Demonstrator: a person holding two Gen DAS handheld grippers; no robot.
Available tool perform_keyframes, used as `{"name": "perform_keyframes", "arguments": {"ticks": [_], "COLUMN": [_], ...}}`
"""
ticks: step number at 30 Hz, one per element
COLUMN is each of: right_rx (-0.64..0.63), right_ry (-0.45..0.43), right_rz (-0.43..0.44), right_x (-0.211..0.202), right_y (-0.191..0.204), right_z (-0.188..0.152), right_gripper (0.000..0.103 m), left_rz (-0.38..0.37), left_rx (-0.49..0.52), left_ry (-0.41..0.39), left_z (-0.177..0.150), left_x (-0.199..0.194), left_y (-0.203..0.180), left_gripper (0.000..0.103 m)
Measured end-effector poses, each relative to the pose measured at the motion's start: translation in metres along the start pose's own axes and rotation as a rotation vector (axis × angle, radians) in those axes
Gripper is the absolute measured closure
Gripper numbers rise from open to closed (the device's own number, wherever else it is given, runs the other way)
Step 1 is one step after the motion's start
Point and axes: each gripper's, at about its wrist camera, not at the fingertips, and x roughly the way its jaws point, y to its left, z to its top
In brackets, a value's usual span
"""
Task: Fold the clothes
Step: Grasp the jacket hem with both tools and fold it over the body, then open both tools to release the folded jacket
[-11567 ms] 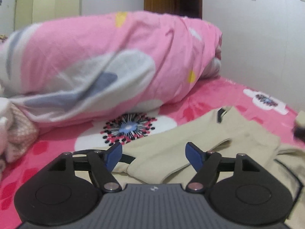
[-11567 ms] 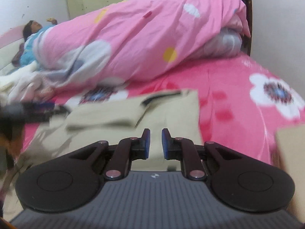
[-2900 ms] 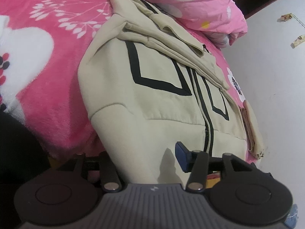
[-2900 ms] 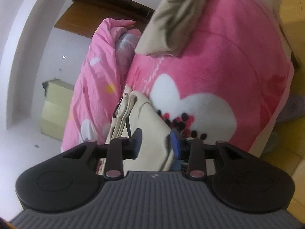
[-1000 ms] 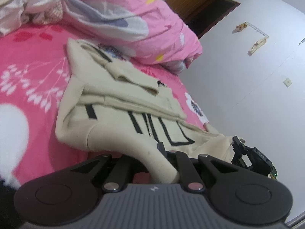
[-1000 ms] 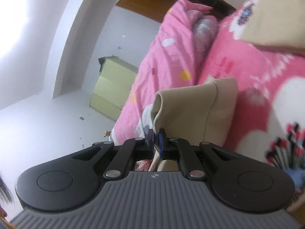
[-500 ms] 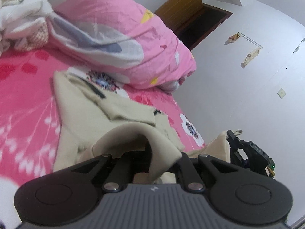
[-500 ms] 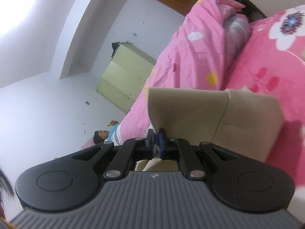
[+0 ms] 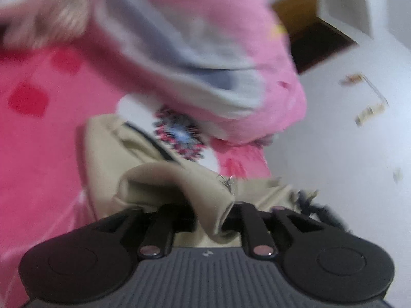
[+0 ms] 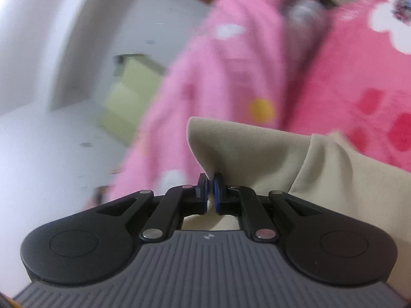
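We hold the beige jacket lifted over the pink bedsheet, left gripper and right gripper both clenched on its hem; thin bites risk slipping, dropping the fold crooked.

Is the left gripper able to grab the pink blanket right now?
Probably not. The left gripper looks shut on the beige jacket, so it seems full, and the pink blanket lies farther off across the bed.
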Motion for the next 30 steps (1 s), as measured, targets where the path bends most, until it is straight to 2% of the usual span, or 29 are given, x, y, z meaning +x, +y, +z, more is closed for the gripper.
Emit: {"name": "perform_keyframes", "arguments": {"ticks": [3,4,5,6,9,12,14,16,20,23,26,30], "right_rx": [0.116,0.143,0.143,0.143,0.144,0.157,0.16,0.14,0.103,0.093,0.128,0.162], "right_ry": [0.049,0.056,0.047,0.039,-0.011,-0.08,-0.095,-0.075,0.01,0.084,0.177,0.264], "right_rz": [-0.115,-0.134,-0.12,-0.105,-0.071,-0.054,-0.048,-0.063,-0.115,-0.144,-0.147,-0.153], "right_x": [0.025,0.029,0.028,0.026,0.016,-0.008,-0.031,-0.056,-0.098,-0.121,-0.127,-0.121], "right_y": [-0.037,-0.045,-0.046,-0.047,-0.048,-0.047,-0.044,-0.039,-0.031,-0.028,-0.029,-0.032], "right_z": [0.002,0.002,0.004,0.006,0.015,0.024,0.023,0.018,-0.006,-0.027,-0.055,-0.085], "right_gripper": [0.095,0.095,0.094,0.09,0.072,0.067,0.061,0.059,0.056,0.056,0.056,0.056], "left_rz": [-0.072,-0.123,-0.144,-0.136,-0.112,-0.087,-0.062,-0.016,0.06,0.072,0.056,0.049], "left_rx": [-0.192,-0.239,-0.254,-0.244,-0.216,-0.188,-0.153,-0.069,0.104,0.183,0.172,0.057], "left_ry": [-0.013,-0.033,-0.05,-0.062,-0.097,-0.132,-0.143,-0.114,-0.112,-0.133,-0.119,-0.097], "left_z": [0.012,0.014,0.014,0.012,0.008,0.003,-0.002,-0.016,-0.062,-0.097,-0.132,-0.165], "left_x": [0.009,0.007,0.003,-0.002,-0.017,-0.033,-0.044,-0.06,-0.096,-0.114,-0.113,-0.094], "left_y": [0.034,0.041,0.042,0.04,0.034,0.028,0.022,0.006,-0.025,-0.043,-0.043,-0.021], "left_gripper": [0.055,0.051,0.044,0.039,0.038,0.035,0.032,0.029,0.013,0.007,0.006,0.006]}}
